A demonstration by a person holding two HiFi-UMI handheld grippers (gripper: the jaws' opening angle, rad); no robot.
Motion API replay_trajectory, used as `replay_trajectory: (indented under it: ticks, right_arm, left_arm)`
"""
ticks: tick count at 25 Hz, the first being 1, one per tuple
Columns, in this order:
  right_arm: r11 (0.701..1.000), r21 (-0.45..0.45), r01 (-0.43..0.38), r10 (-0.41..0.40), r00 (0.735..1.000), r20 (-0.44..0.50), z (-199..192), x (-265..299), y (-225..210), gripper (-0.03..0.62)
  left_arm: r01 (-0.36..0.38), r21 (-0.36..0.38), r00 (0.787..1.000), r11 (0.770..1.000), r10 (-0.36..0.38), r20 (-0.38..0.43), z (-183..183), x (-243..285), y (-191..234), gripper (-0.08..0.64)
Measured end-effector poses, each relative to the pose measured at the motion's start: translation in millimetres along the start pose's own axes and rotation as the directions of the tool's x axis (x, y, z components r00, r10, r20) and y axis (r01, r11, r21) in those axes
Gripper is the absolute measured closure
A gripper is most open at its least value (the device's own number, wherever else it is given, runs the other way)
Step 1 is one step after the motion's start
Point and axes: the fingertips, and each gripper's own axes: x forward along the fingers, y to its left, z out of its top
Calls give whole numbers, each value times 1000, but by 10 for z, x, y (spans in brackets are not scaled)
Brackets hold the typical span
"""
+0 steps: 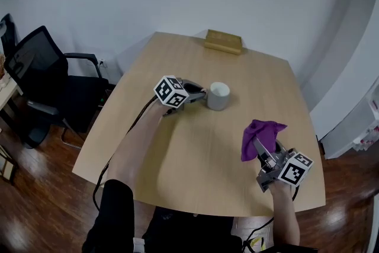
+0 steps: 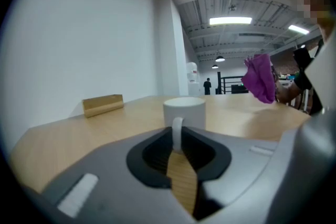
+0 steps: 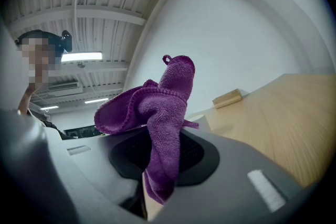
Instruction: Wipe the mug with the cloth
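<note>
Jaws of left gripper (image 1: 202,93) pinched narrow on handle of upright mug (image 1: 218,96) on table (image 1: 177,151), right gripper (image 1: 259,144) clamped on cloth (image 1: 264,130) well apart; risk of mug twisting or tipping under wiping pressure from so thin a hold

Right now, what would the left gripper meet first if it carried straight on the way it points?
The mug: its handle is already held between the left gripper's jaws, so its white body just beyond comes first.
</note>
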Motion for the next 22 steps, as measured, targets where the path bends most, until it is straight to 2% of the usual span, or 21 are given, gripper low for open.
replay_trajectory:
  ticks: [4,7,9,11,13,15,17,19,22]
  right_arm:
    - [1000,-25,2,-2,1000,-12,-55,46,46,505]
    - [999,-35,8,-8,1000,-17,-77,45,46,505]
    - [999,-42,17,-18,1000,-17,-79,34,33,505]
    - [997,-73,36,-38,999,-24,-102,33,30,505]
    - [989,-131,61,-67,997,-41,-136,51,49,505]
    - [980,-184,77,-89,994,-58,-168,97,82,505]
    - [968,-236,87,-106,992,-70,-181,171,118,505]
    - [947,-301,107,-135,988,-74,-150,263,139,505]
    - [889,-425,169,-212,976,-56,21,423,132,505]
  left_arm:
    - [-20,-54,1000,998,20,7,-15,-48,-182,486]
    - [7,-149,999,989,0,47,16,-107,-395,486]
    - [36,-233,995,972,-14,97,78,-150,-527,488]
    - [79,-337,986,938,-23,167,144,-198,-664,489]
    - [140,-453,966,881,-20,259,224,-248,-795,491]
    - [193,-523,949,830,-21,316,284,-254,-960,492]
    - [220,-541,941,812,-30,337,338,-226,-1141,492]
    - [232,-537,935,811,-35,352,419,-213,-1287,494]
    - [269,-521,916,810,-48,399,564,-237,-1488,494]
